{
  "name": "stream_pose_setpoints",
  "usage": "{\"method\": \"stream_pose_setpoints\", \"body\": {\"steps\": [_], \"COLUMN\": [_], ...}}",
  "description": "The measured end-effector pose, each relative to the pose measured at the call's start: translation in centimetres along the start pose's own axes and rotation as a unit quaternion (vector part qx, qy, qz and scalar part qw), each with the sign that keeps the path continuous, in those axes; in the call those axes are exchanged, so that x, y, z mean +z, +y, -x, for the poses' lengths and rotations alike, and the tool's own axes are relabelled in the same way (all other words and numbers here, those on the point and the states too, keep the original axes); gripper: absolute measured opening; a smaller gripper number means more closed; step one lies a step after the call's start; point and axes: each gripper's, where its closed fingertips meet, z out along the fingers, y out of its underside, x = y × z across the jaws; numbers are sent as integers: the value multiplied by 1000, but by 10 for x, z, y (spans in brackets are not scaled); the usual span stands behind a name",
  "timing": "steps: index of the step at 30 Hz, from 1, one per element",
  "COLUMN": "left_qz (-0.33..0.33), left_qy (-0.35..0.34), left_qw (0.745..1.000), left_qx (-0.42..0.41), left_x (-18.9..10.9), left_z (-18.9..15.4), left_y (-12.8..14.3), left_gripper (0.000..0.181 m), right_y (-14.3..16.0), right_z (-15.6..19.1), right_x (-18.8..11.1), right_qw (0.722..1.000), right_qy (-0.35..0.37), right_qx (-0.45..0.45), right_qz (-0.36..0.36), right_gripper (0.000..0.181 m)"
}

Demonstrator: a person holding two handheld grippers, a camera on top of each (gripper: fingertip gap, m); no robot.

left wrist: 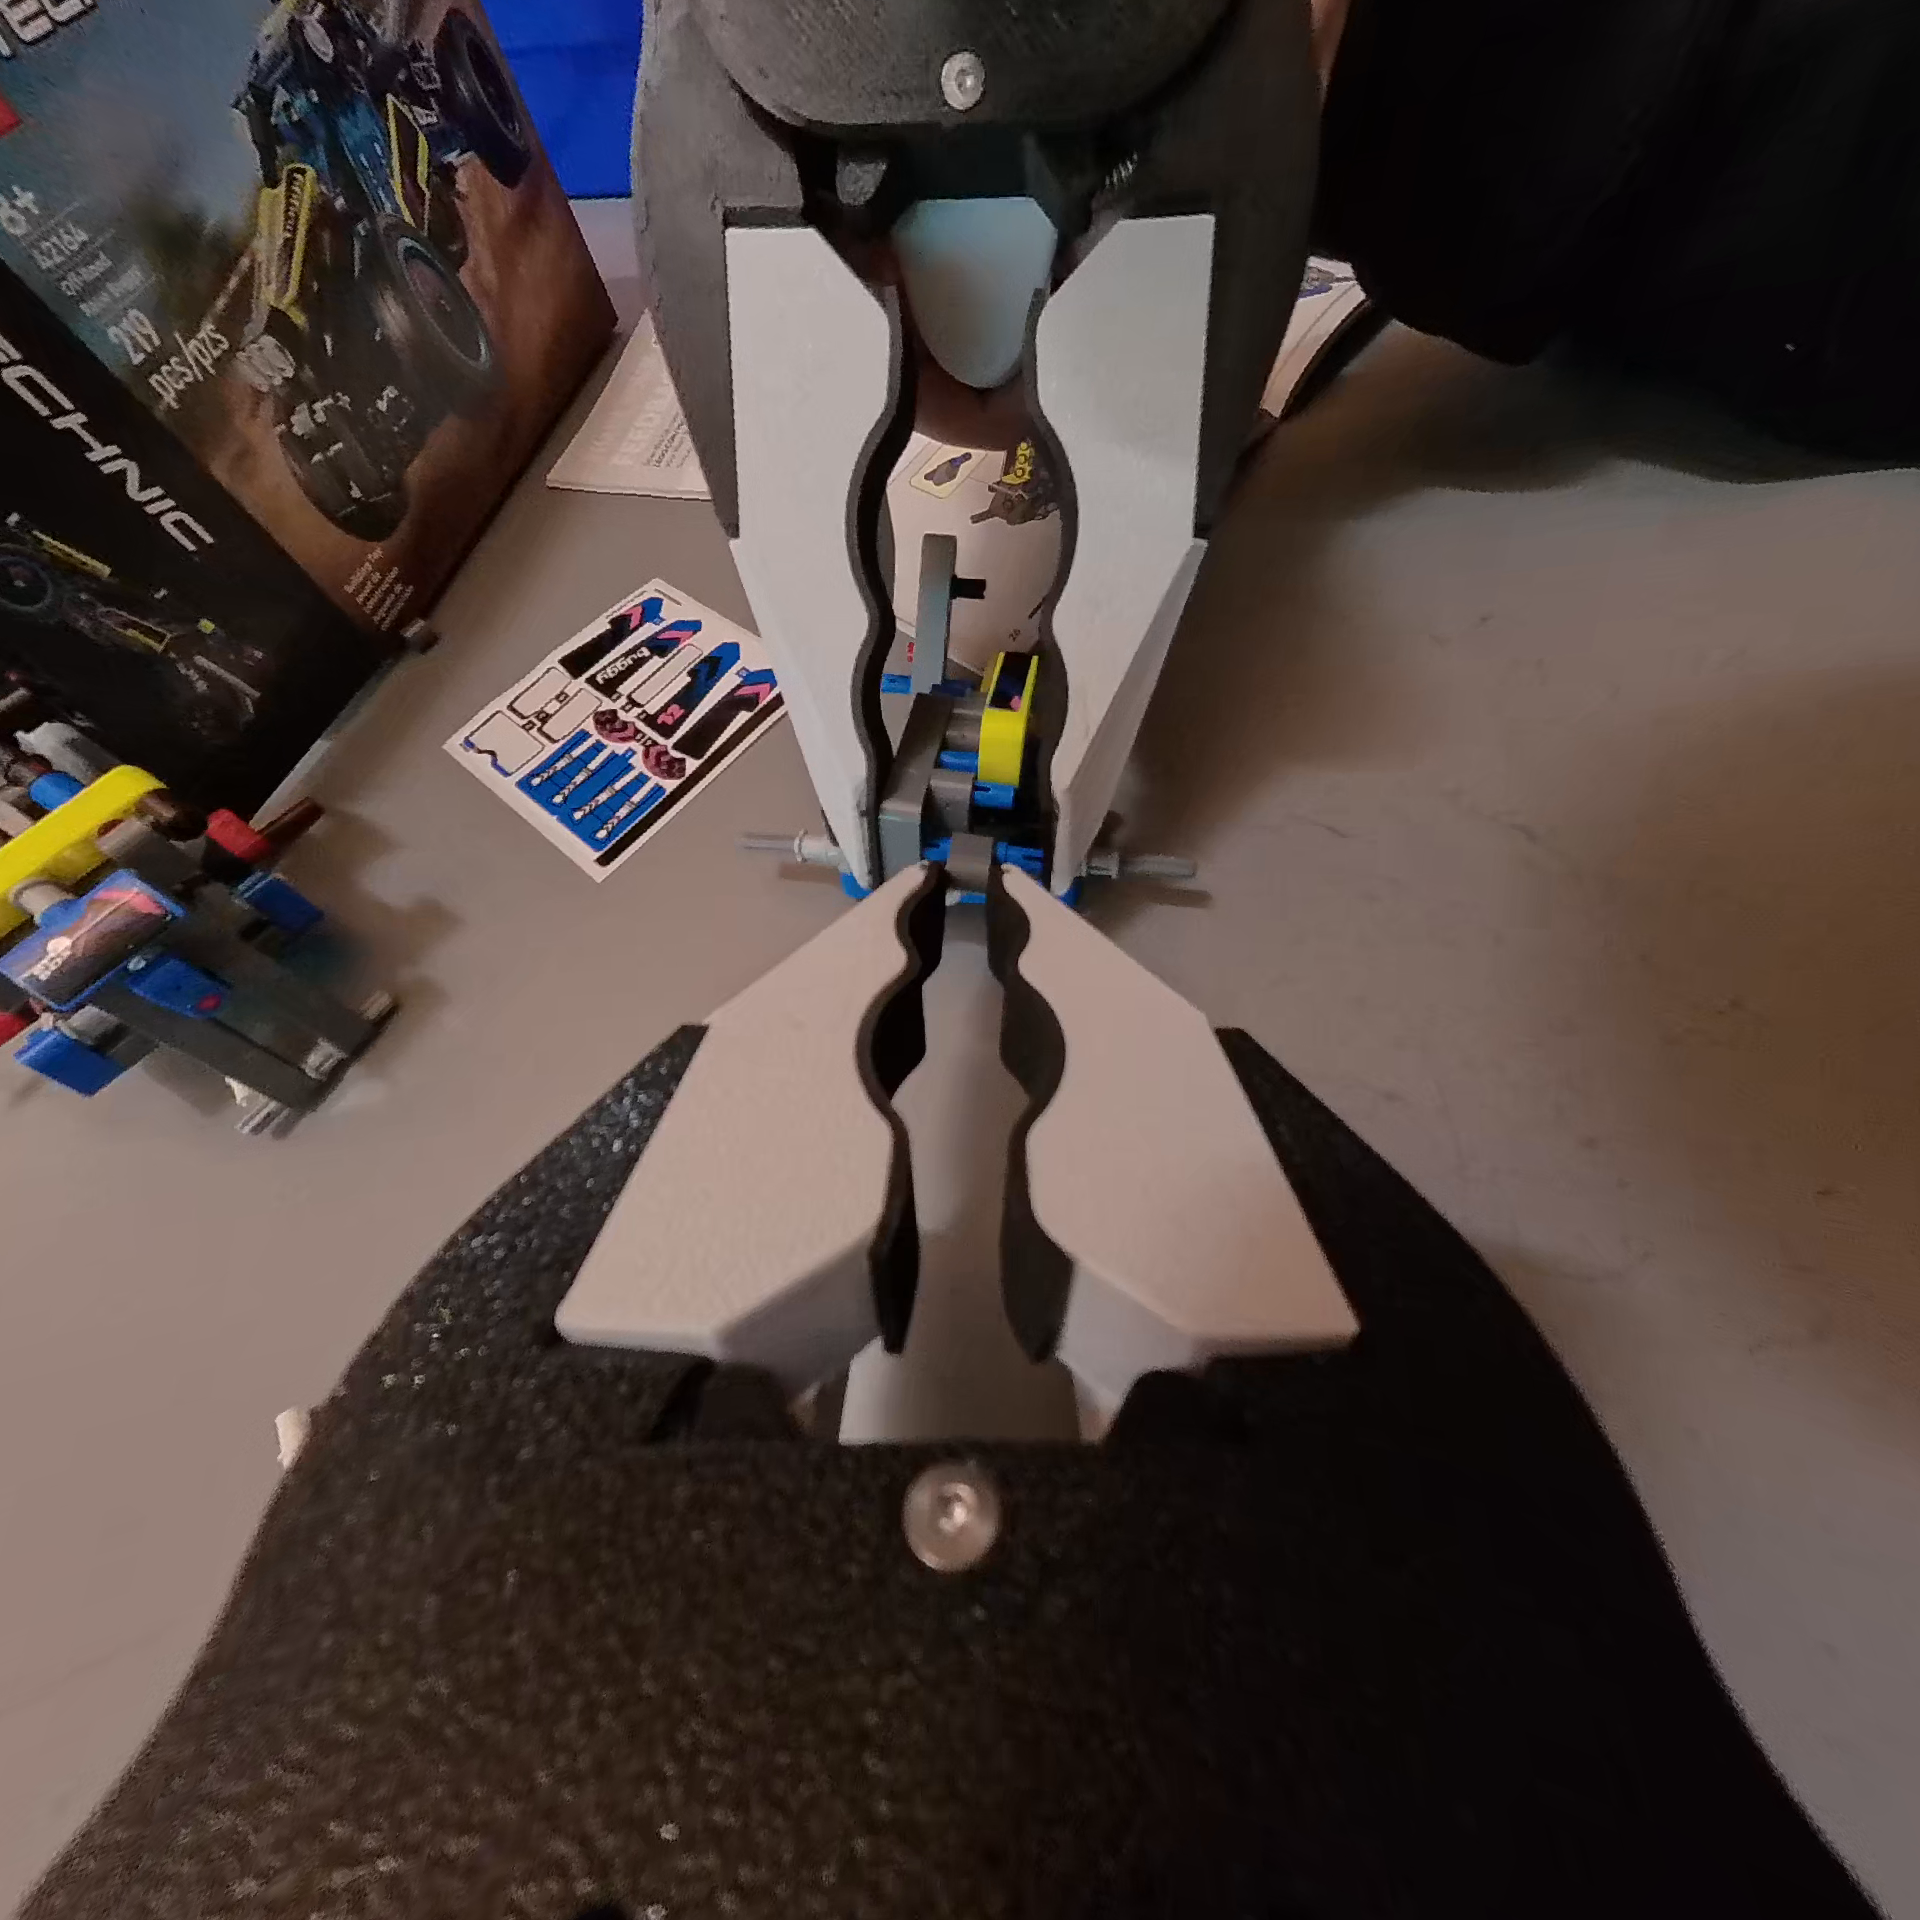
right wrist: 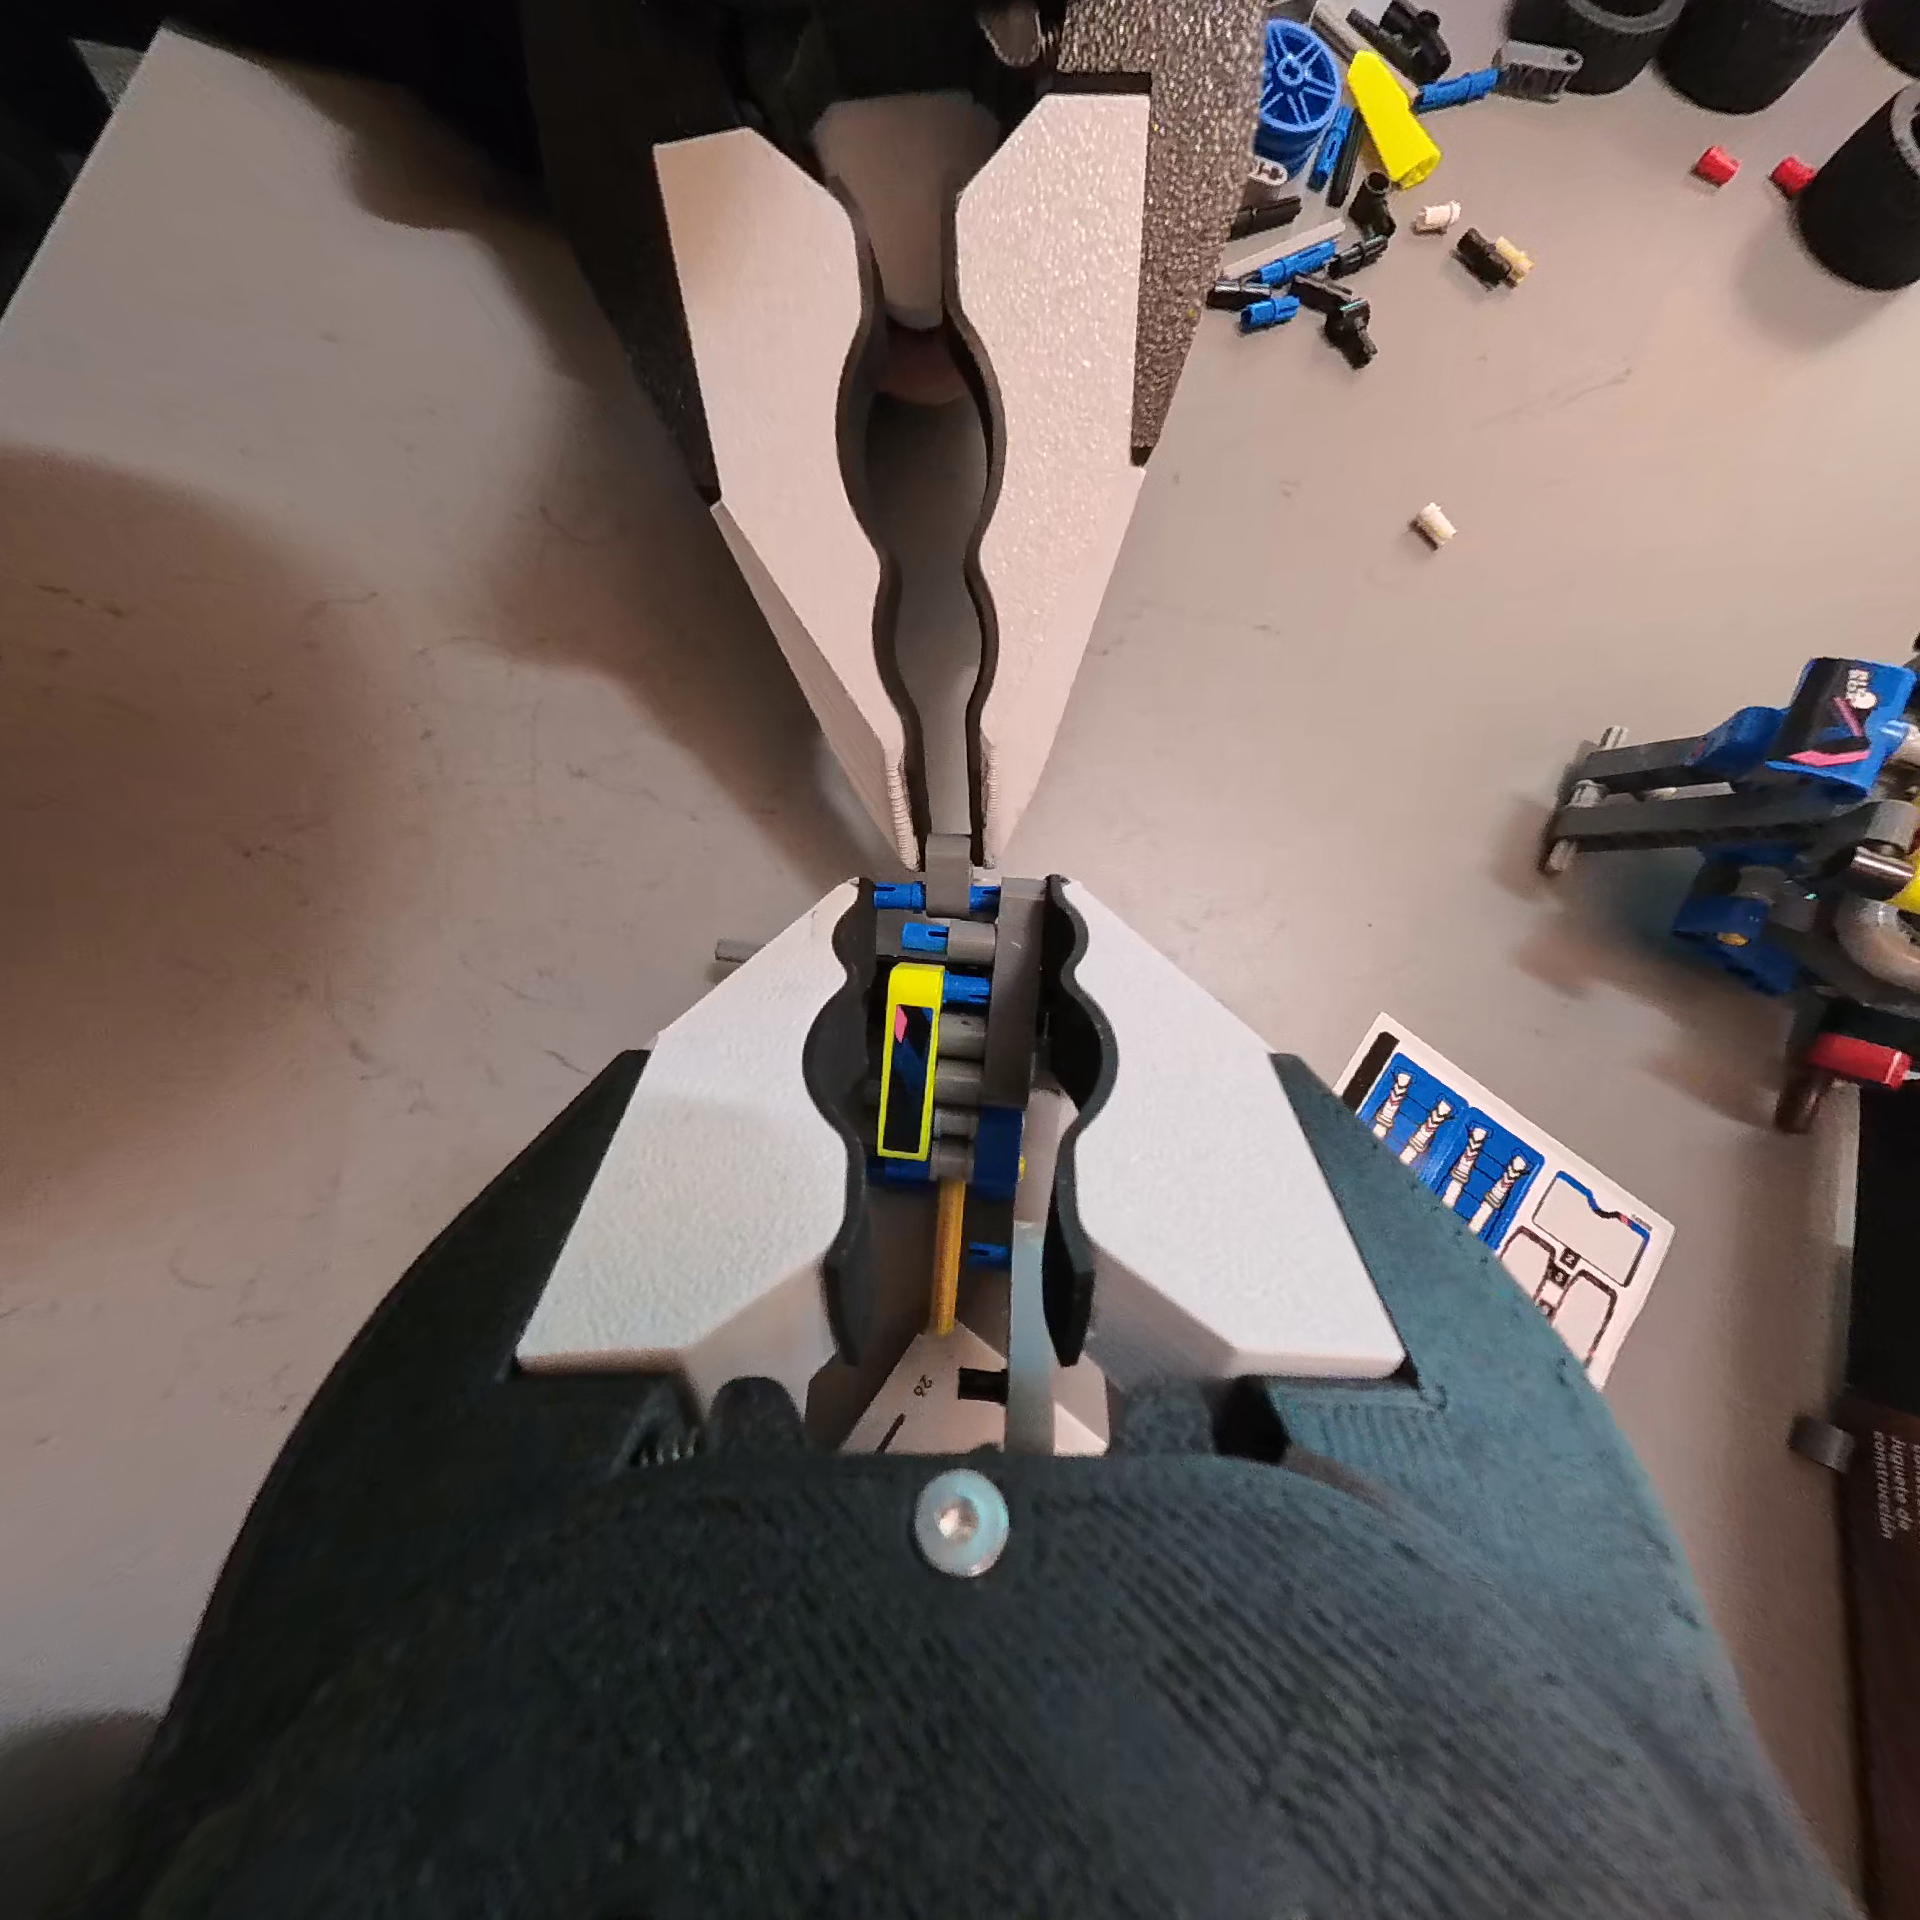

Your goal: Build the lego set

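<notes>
The two grippers meet tip to tip over the grey table. My right gripper is shut on a small sub-assembly of grey beams, blue pins and a yellow stickered panel, with a tan axle sticking back from it. My left gripper is shut on a small grey connector at the front end of that sub-assembly. In the right wrist view the left gripper pinches the same grey connector. In the left wrist view the right gripper holds the sub-assembly low on the table.
The set's box stands at the left. A sticker sheet and a partly built blue and dark chassis lie near it; the chassis also shows in the right wrist view. Loose parts and black tyres lie farther off. An instruction booklet lies under the right gripper. Less than 4 cm separates the two grippers' tips.
</notes>
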Motion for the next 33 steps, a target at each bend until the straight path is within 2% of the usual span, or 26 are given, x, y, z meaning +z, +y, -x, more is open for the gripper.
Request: {"method": "stream_pose_setpoints", "body": {"steps": [1,20,27,33], "left_qz": [-1,3,2,8], "left_qy": [-1,-18,-17,-22], "left_qw": [1000,1000,1000,1000], "left_qx": [-1,-3,7,20], "left_x": [0,0,0,1], "left_z": [1,6,4,3], "left_y": [0,1,1,2], "left_gripper": [5,5,5,10], "right_y": [0,0,-1,5], "right_z": [0,-5,-2,-4], "right_x": [0,2,2,5], "right_qw": [1000,998,999,1000], "right_qy": [1,42,18,19], "right_qx": [-2,-43,-28,-19], "right_qz": [-1,22,-1,7], "right_gripper": [30,25,25,40]}}
